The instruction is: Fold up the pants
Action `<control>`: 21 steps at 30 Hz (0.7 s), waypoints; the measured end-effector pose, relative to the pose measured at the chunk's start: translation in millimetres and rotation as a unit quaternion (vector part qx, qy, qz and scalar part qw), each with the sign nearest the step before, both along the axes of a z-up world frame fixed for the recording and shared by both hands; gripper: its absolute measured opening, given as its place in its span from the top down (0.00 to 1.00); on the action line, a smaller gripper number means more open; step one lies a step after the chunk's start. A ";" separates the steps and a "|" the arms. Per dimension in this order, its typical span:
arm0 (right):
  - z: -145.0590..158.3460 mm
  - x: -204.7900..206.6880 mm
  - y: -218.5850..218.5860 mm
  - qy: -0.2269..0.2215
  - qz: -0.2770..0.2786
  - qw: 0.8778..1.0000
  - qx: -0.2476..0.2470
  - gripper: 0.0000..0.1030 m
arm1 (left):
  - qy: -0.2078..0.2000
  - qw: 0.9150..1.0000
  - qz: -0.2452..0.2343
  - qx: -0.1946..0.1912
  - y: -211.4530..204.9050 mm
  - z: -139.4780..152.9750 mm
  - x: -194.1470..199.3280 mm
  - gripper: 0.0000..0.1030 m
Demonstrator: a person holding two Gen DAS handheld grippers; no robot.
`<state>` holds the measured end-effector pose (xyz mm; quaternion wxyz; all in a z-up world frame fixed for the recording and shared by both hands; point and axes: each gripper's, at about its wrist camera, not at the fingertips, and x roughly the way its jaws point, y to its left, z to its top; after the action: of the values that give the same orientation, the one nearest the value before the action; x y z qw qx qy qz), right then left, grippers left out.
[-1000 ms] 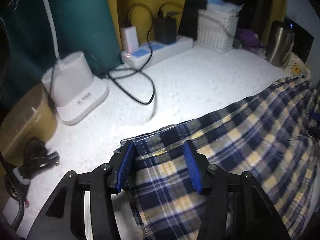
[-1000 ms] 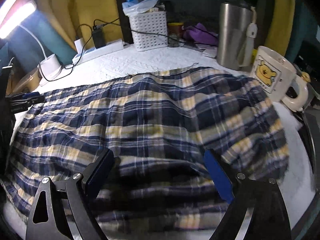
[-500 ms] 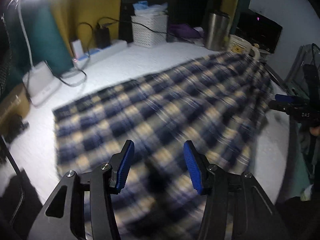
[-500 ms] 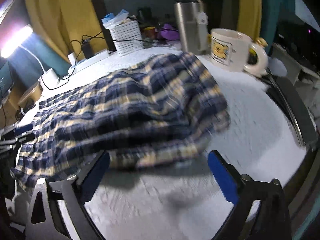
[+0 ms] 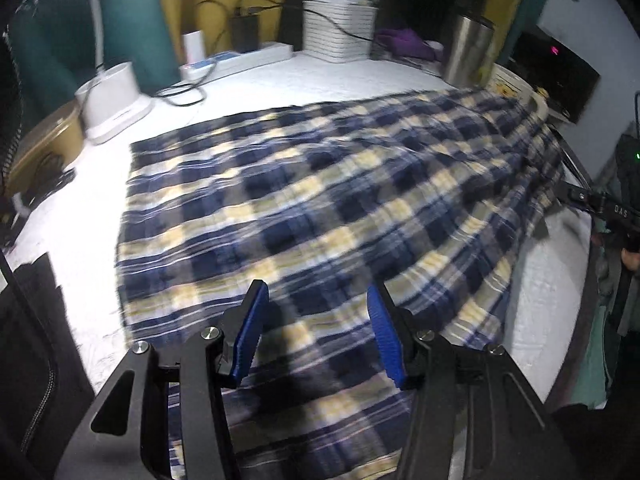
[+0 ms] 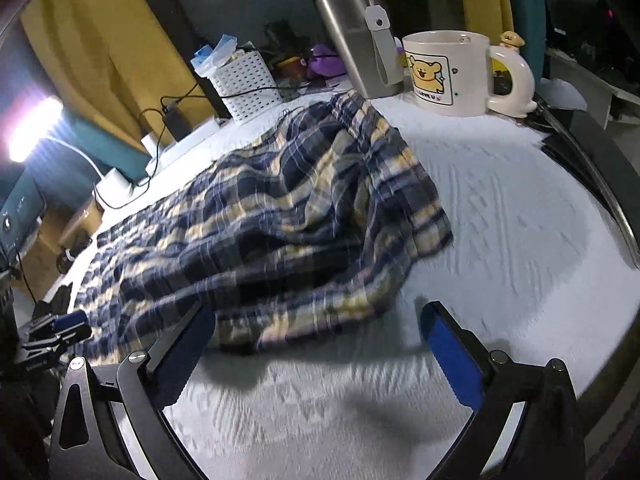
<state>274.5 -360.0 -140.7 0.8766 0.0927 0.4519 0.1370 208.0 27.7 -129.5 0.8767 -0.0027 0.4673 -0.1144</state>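
Two grippers stand open and empty. The left gripper (image 5: pixel 316 332) hovers over the near edge of the plaid pants (image 5: pixel 320 208); the right gripper (image 6: pixel 320 344), its jaws just opened wide, sits off their bunched right end. Lengthwise, the pants run left-right across the white desk (image 6: pixel 500 208).

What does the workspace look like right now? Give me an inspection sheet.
Surface: white textured table cover, bare at the right.
Job's things: plaid pants spread out, rumpled at the right end.
Clutter: bear mug, steel tumbler, white basket, lamp base.
Grippers: left gripper open above the pants; right gripper wide open, nothing between its pads.
Cables: black cable looped by the power strip.
Surroundings: yellow curtain.
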 end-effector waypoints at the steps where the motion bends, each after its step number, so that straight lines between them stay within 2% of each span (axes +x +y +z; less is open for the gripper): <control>1: -0.3 3.3 0.0 -0.001 0.001 1.000 0.002 0.00 | -0.001 1.000 0.011 0.000 3.1 -0.4 0.6 0.50; 4: -1.9 13.8 1.6 -0.002 0.009 1.000 0.006 0.00 | 0.000 0.999 0.039 -0.010 16.0 -1.1 4.4 0.48; 6: -2.6 20.2 2.8 -0.001 0.012 1.000 0.004 0.00 | 0.000 0.998 0.054 -0.016 23.6 -1.8 6.3 0.39; 10: -3.5 35.3 4.3 0.002 0.015 1.000 0.008 0.00 | 0.011 0.998 0.067 -0.016 30.0 -9.0 11.5 0.38; 16: -4.3 52.1 6.2 0.000 0.010 1.000 0.011 0.00 | 0.014 0.998 0.061 -0.011 32.1 -12.2 17.6 0.38; 21: -4.2 64.3 -0.6 0.001 -0.008 0.999 0.050 0.00 | 0.010 0.998 0.058 -0.010 34.2 -12.6 19.5 0.38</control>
<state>338.8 -360.7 -144.9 0.8713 0.1403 0.4449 0.1525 227.5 61.9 -142.1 0.8772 -0.0398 0.4736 -0.0678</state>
